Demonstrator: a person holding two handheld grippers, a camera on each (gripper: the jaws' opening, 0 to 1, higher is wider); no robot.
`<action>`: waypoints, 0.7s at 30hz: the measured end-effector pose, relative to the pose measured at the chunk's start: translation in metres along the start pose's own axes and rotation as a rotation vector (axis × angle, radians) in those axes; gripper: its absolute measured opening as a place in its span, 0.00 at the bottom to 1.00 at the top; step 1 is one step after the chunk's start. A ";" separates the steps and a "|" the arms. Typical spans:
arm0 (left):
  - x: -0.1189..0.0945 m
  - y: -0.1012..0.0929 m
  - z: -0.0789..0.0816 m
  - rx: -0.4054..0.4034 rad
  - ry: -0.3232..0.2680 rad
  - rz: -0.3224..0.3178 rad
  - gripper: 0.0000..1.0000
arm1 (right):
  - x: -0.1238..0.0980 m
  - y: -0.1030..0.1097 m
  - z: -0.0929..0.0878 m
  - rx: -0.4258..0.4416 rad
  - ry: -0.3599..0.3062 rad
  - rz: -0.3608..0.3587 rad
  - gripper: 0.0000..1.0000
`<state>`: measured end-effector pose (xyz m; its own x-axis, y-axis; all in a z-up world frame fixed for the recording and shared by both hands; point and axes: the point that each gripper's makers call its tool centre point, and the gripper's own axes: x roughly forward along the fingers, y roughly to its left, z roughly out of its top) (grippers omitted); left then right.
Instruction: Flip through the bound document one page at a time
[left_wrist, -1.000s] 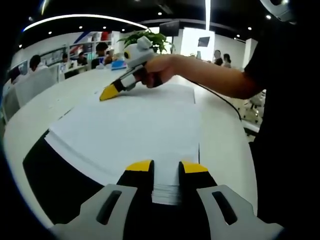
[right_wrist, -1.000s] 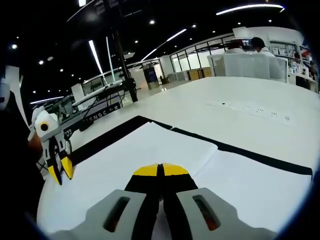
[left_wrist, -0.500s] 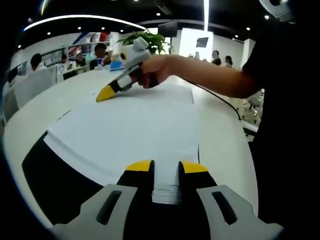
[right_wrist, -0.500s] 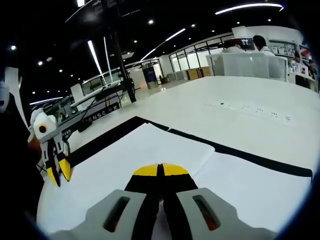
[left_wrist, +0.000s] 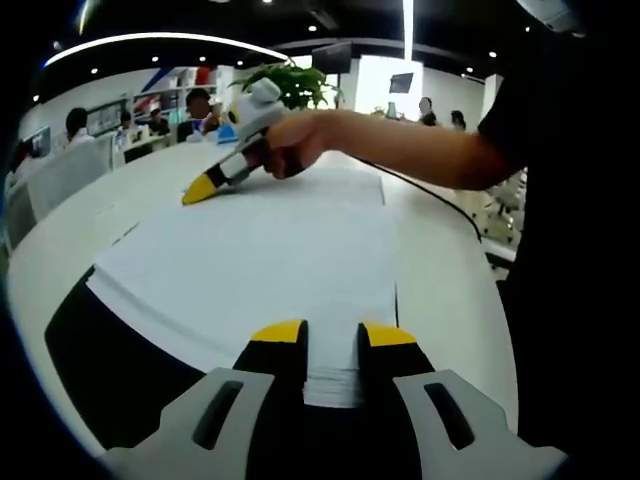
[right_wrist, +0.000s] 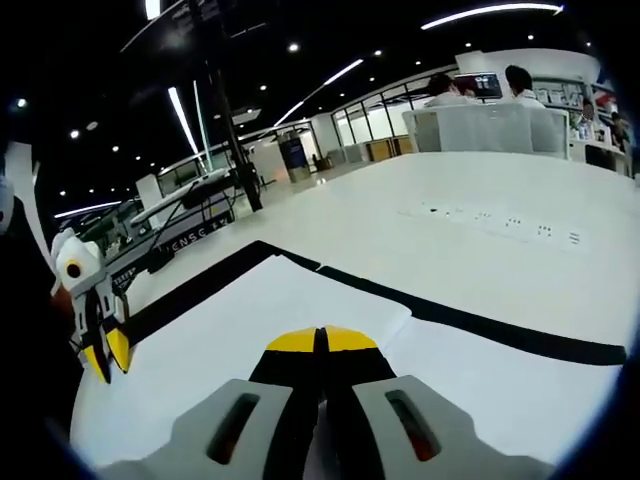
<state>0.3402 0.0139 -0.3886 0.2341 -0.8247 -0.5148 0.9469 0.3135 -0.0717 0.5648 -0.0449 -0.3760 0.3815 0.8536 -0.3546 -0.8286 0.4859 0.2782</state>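
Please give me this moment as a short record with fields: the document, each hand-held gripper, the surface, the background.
document: bound document lies open and flat, white pages, dark cover edge showing beside them
left hand-held gripper: jaws apart, straddling the near edge of the page stack
right hand-held gripper: jaws shut, over the pages
surface: white table
background: office, potted plant, seated people

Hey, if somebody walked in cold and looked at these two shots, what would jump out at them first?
Probably the open bound document, white pages spread on a black mat on a white table. Next, the yellow-tipped grippers: the left gripper has its jaws on either side of the page stack's near edge, and the right gripper, in a hand, is at the far page.
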 end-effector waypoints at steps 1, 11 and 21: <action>0.000 0.000 0.000 0.003 0.002 -0.001 0.23 | 0.000 -0.001 0.000 0.000 0.001 -0.001 0.02; 0.000 0.001 0.000 0.017 0.022 -0.021 0.22 | 0.010 -0.012 0.006 -0.011 0.032 -0.010 0.02; 0.001 0.003 0.000 0.013 0.027 -0.021 0.22 | 0.012 -0.012 0.007 -0.074 0.038 0.014 0.02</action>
<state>0.3428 0.0138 -0.3895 0.2086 -0.8177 -0.5365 0.9542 0.2904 -0.0717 0.5825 -0.0392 -0.3779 0.3547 0.8519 -0.3852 -0.8624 0.4573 0.2172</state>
